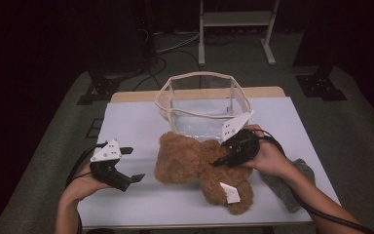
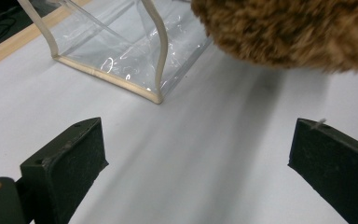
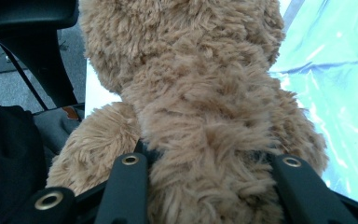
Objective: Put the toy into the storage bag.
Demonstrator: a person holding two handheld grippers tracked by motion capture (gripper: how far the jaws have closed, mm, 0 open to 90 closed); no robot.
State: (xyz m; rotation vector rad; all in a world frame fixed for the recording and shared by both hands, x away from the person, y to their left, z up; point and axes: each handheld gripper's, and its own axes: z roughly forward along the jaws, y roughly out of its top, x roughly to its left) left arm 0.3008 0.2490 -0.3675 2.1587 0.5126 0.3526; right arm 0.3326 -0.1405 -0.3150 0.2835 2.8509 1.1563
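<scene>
A brown teddy bear (image 1: pixel 185 163) lies on the white table (image 1: pixel 136 122), just in front of a clear bag (image 1: pixel 199 74) with beige trim that stands open. My right gripper (image 1: pixel 219 161) comes in from the right and is shut on the bear's body. In the right gripper view both black jaws press into the fur (image 3: pixel 200 93) on either side. My left gripper (image 1: pixel 135 164) rests at the table's left, open, with bare table between its jaws (image 2: pixel 198 154). In the left gripper view the bear (image 2: pixel 284 32) and the bag's corner (image 2: pixel 121 46) lie ahead.
A grey cloth (image 1: pixel 292 185) lies near the table's right front corner, under the right forearm. A white tag (image 1: pixel 231 192) sticks out from the bear's leg. A metal stand (image 1: pixel 236 19) is on the dark floor beyond the table.
</scene>
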